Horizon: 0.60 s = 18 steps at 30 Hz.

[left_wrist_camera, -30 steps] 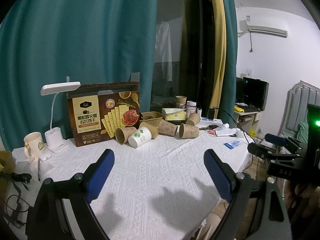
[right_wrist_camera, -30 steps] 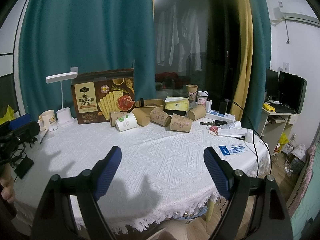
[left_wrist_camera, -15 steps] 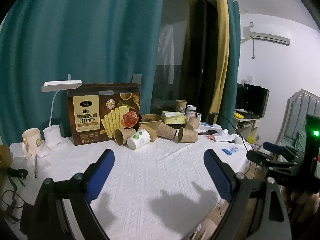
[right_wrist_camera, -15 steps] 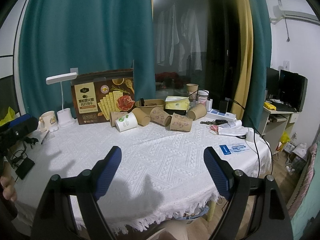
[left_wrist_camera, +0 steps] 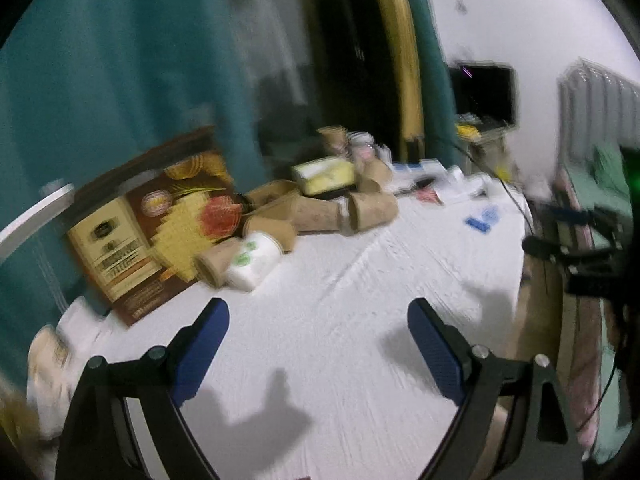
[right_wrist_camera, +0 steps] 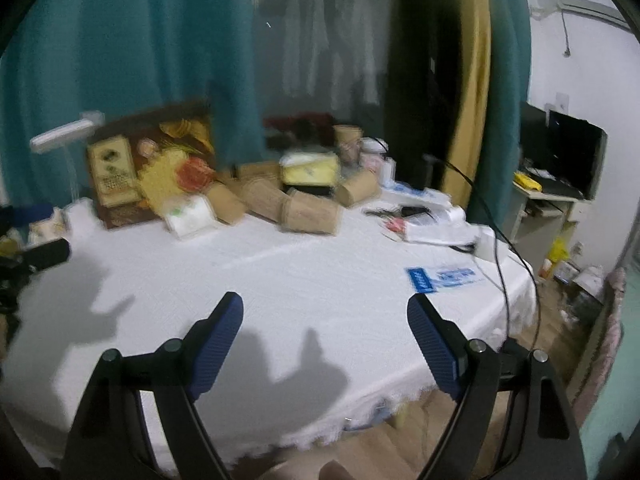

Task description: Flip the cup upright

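Both views were smeared by motion blur, so print and fine detail could not be read. The table under its white cloth filled the foreground. The left gripper and the right gripper each hung tilted down over bare cloth, jaws spread wide with nothing between them. At the far edge, before a brown box, paper cups lay toppled; the white cup lay on its side, long axis roughly level, well apart from both grippers.
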Motion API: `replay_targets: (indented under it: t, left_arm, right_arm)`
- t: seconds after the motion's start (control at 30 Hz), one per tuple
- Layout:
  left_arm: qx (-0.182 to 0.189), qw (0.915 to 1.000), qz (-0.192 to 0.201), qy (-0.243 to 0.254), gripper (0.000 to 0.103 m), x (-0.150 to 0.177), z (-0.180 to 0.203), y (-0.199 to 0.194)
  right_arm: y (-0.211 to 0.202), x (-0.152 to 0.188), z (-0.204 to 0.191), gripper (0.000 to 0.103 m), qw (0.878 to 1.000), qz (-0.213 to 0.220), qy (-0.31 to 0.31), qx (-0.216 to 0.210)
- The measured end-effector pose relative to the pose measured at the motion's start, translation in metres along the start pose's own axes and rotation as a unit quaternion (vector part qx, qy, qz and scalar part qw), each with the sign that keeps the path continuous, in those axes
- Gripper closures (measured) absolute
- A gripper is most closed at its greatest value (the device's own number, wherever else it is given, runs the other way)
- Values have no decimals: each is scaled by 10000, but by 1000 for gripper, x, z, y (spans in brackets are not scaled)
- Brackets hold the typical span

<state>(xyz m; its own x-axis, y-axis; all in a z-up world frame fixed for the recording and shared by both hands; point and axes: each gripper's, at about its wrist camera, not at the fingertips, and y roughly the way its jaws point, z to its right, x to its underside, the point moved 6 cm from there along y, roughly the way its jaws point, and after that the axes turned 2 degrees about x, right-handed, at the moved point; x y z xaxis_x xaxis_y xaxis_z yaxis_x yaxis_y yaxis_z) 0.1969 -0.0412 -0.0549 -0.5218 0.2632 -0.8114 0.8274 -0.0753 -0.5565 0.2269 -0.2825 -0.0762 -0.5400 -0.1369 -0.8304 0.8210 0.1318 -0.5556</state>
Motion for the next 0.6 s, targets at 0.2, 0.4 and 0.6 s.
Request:
replay_targets:
  t: [0.2,0.4,0.6]
  left_arm:
    - [489,9923,-539,998,12,-35,20,100]
    - [803,9743,-866,1917,12,-73,40,195]
    - [580,9470,-795,3057,12,-107,71,264]
  right_arm:
    - [54,-8,45,21,9993,-161,260,217]
    - [102,-7,72,21,9976,-443,421,321]
    - [130,-2,89,21,9947,-645,728,319]
